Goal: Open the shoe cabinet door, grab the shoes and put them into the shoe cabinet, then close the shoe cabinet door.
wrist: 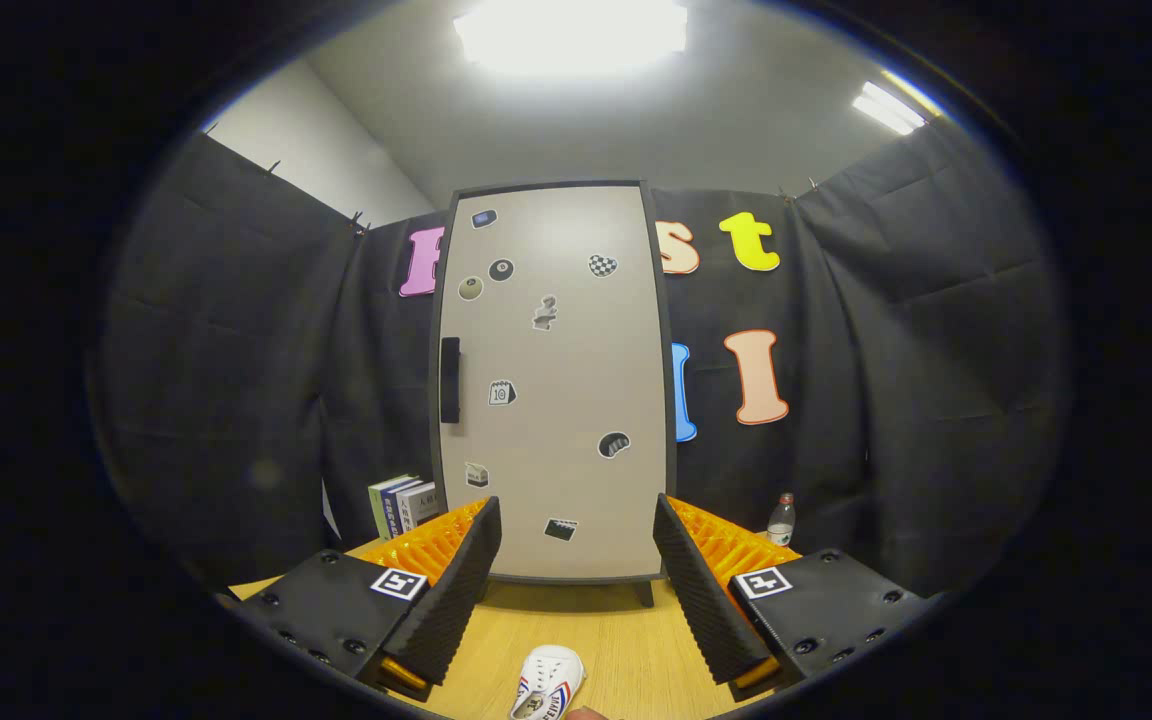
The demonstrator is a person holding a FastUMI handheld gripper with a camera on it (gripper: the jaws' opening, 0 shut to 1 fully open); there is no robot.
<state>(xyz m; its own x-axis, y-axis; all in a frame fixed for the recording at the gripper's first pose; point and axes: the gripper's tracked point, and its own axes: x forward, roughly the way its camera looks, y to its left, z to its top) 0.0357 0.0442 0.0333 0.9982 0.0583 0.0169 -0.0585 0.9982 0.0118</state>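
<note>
The gripper (pixel 576 590) is wide open and holds nothing. Its two fingers stand far apart, one on each side, and they point straight at the cabinet. I think they are spread like this because the first job is the door, and there is nothing to pinch yet.

Down low, between the fingers and close in, a small white shoe (pixel 548 685) lies on the wooden table (pixel 626 640). It has red and blue stripes on its side. It is cut off at the bottom, so I cannot tell if a second shoe is with it. It lies there on the table so it can be picked up after the door is open.

Beyond the fingers stands the shoe cabinet (pixel 553 380). Its pale door is shut flat, and little stickers are dotted over it. The dark handle (pixel 449 380) sits on the left edge of the door, about halfway up. So the door should swing open from that side, and the gripper will need to go left and up to reach it.

Beside the cabinet on the left, a few books (pixel 402 505) stand upright. On the right, near the black cloth wall, is a small bottle (pixel 782 520). Both are out of the way of the door, I think.
</note>
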